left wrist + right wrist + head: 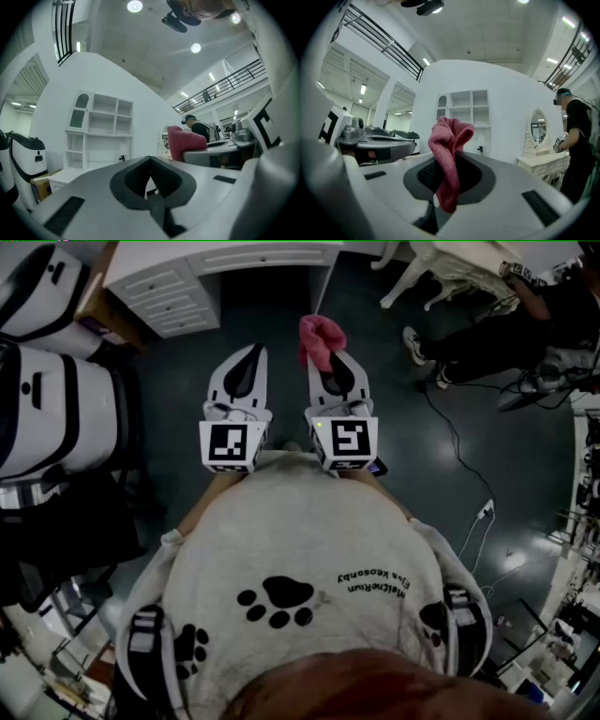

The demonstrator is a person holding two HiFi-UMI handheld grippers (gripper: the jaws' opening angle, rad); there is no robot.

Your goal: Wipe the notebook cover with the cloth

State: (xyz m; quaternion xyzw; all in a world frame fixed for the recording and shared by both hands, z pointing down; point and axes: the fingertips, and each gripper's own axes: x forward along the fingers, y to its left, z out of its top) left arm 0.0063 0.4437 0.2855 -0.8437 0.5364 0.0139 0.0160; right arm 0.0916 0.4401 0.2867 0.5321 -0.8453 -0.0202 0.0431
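Observation:
A pink cloth [449, 161] is pinched between the jaws of my right gripper [449, 180], bunching up above them. In the head view the cloth [321, 337] sticks out past the right gripper [337, 367], held close in front of the person's chest. My left gripper [251, 360] is beside it, jaws together with nothing between them; its own view shows the left gripper [151, 180] shut and the cloth [183, 143] to its right. No notebook shows in any view.
A white desk with drawers [192, 282] stands ahead over a dark floor. White machines [56, 409] stand at the left. Another person [506, 329] sits at the upper right, with cables [459, 456] on the floor. A white shelf unit [98, 131] lines the far wall.

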